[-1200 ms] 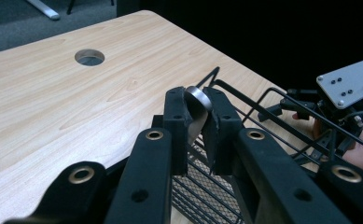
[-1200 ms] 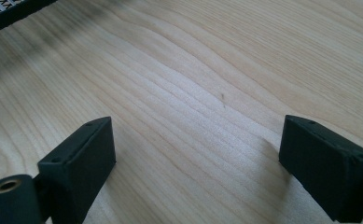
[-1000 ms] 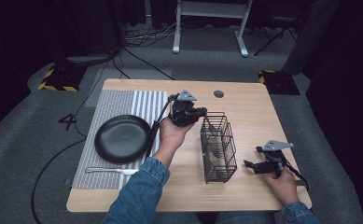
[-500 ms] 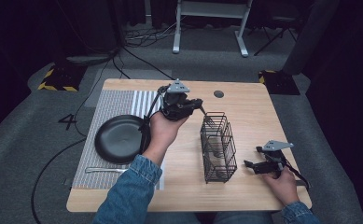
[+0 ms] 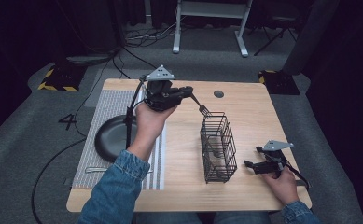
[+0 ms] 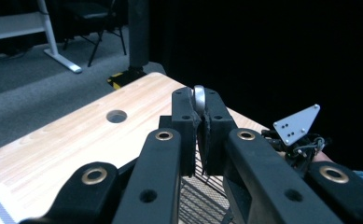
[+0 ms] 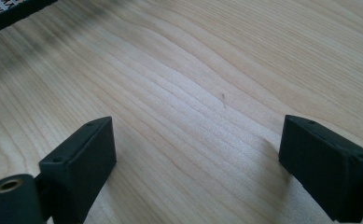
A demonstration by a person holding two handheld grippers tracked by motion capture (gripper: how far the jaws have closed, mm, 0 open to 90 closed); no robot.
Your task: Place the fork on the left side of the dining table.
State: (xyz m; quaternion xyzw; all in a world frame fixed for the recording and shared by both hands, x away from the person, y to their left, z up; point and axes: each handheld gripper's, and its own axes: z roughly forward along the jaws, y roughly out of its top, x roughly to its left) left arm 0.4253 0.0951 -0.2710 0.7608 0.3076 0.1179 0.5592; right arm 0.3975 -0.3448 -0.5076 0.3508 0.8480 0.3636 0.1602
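Lifted since the earlier frame, the left tool [image 5: 188,93] now sits higher in the upper middle of the high view, off the table [image 5: 254,116], with its jaws clamped on the handle of a fork [image 5: 201,108]. Its tines point down and right, just above the top rim of the wire basket [image 5: 219,147] at centre. At left, a pan [image 5: 109,140] lies on a striped mat [image 5: 114,100]. At lower right, the right tool [image 5: 253,164] has kept its place on the table, jaws wide and holding nothing.
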